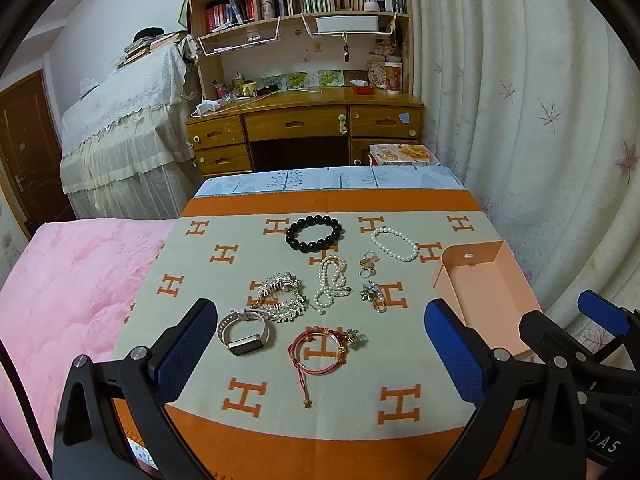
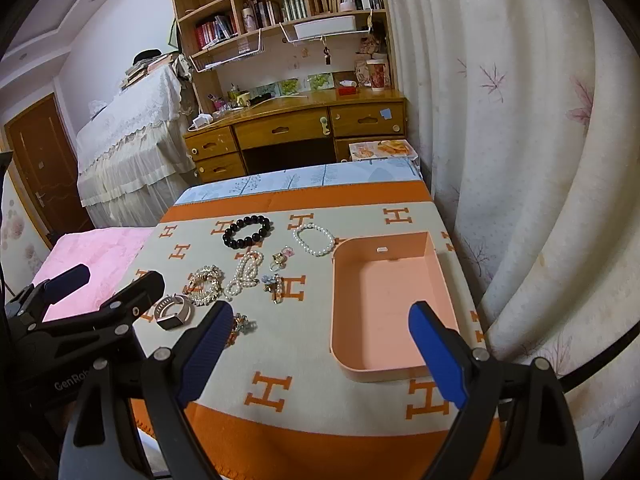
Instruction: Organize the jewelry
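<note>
Jewelry lies on a beige and orange H-patterned cloth (image 1: pixel 208 276): a black bead bracelet (image 1: pixel 314 233), a white pearl bracelet (image 1: pixel 394 244), a pearl necklace (image 1: pixel 331 283), a silver crystal piece (image 1: pixel 282 296), a white watch (image 1: pixel 246 333), a red cord bracelet (image 1: pixel 320 350) and small charms (image 1: pixel 370 278). An empty pink box (image 2: pixel 390 300) stands at the right. My left gripper (image 1: pixel 320 332) is open above the red bracelet and watch. My right gripper (image 2: pixel 320 328) is open at the box's near left corner. Both are empty.
A pink blanket (image 1: pixel 68 288) lies left of the cloth. A white curtain (image 2: pixel 520 160) hangs close on the right. A wooden desk (image 1: pixel 304 120) with bookshelves and a lace-covered piano (image 1: pixel 128 128) stand beyond the table's far edge.
</note>
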A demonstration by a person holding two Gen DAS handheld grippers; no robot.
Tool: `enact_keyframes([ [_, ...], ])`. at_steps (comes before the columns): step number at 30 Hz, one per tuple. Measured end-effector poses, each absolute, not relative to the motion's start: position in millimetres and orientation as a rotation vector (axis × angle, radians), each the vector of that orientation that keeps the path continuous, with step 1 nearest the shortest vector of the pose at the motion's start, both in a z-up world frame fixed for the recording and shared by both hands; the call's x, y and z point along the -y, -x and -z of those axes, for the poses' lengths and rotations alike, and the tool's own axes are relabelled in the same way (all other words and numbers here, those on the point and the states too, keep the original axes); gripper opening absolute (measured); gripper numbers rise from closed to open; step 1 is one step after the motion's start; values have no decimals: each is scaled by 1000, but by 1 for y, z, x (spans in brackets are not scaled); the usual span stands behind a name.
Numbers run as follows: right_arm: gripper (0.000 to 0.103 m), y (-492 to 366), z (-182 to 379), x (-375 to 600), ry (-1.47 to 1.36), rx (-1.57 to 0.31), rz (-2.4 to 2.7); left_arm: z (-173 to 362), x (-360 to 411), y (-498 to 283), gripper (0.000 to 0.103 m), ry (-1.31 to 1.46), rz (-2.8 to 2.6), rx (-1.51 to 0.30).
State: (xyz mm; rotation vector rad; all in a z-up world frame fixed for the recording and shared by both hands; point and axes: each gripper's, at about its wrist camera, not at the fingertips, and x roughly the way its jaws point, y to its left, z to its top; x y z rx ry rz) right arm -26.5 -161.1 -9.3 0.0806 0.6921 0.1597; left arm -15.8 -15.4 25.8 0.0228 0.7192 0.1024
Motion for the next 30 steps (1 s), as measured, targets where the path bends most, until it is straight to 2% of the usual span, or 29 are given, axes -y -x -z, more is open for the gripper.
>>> enact_keyframes([
  [30,90,6,25,141,-62,-736,-176,-8,-2,-3,102,-32,-121,-753],
])
